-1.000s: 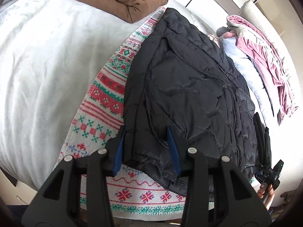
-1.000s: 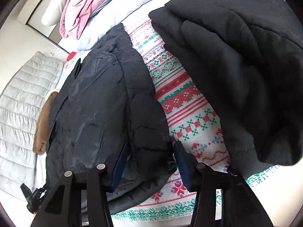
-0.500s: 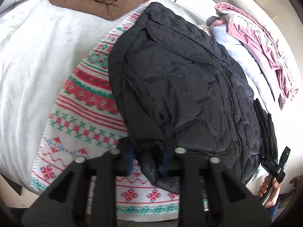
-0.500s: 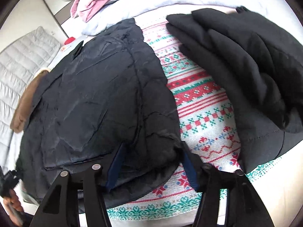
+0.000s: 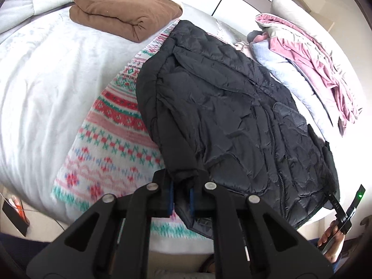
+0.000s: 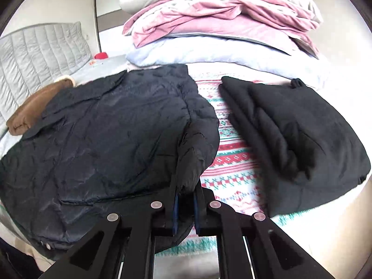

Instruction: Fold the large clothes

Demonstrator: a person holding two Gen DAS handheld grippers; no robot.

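Observation:
A black quilted jacket (image 5: 227,116) lies spread on a patterned red, green and white blanket (image 5: 111,125) on the bed; it also shows in the right wrist view (image 6: 104,139). My left gripper (image 5: 181,197) is shut on the jacket's near left cuff, which is lifted and bunched between the blue pads. My right gripper (image 6: 185,209) is shut on the jacket's near right edge, raised off the blanket (image 6: 232,162). The right gripper also shows at the far right of the left wrist view (image 5: 344,209), held by a hand.
A folded brown garment (image 5: 125,14) lies at the back left. A folded black garment (image 6: 297,134) lies on the blanket to the jacket's right. Pink and pale blue bedding (image 6: 220,28) is piled at the head of the bed. The near bed edge runs below both grippers.
Both grippers went from open around the jacket's near corners to shut on them. Both have lifted the gripped fabric, bunching it off the blanket.

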